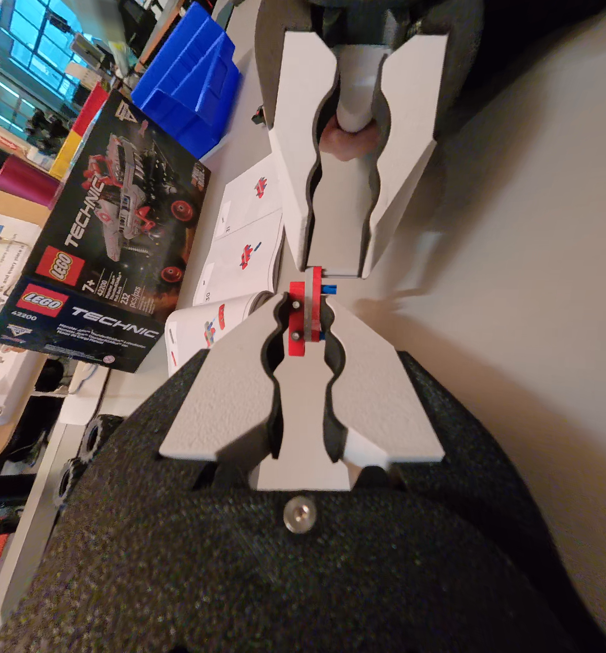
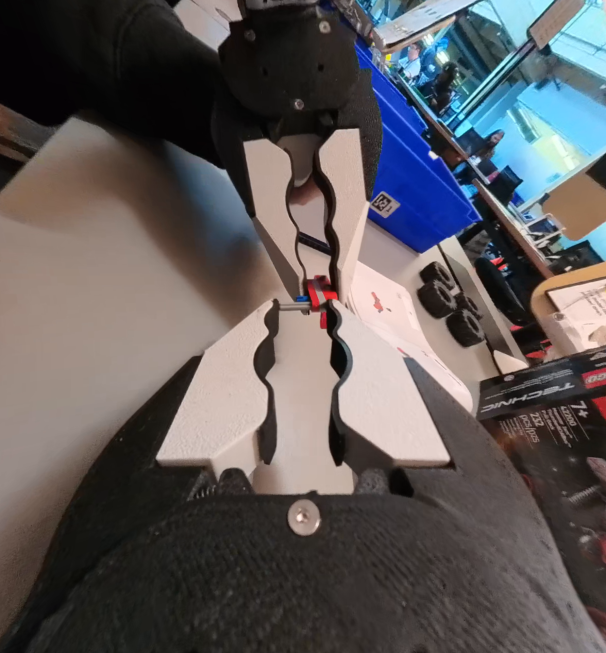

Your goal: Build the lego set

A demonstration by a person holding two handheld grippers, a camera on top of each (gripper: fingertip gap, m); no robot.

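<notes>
Two hand-held grippers meet above the bench: my left hand-held gripper [image 1: 303,311] pinches the red assembly [image 1: 305,314], my right hand-held gripper [image 2: 303,307] clamps the grey axle [image 2: 292,306]. I'd keep the axle square and press gently.

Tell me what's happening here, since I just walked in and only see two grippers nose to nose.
A person is building a lego set with two handheld grippers. The left gripper is clamped on a small red and grey assembly held above the white table. The right gripper faces it, its jaws closed across a thin grey axle at the assembly's blue pin. The open instruction booklet, set box and black tyres lie nearby.
</notes>
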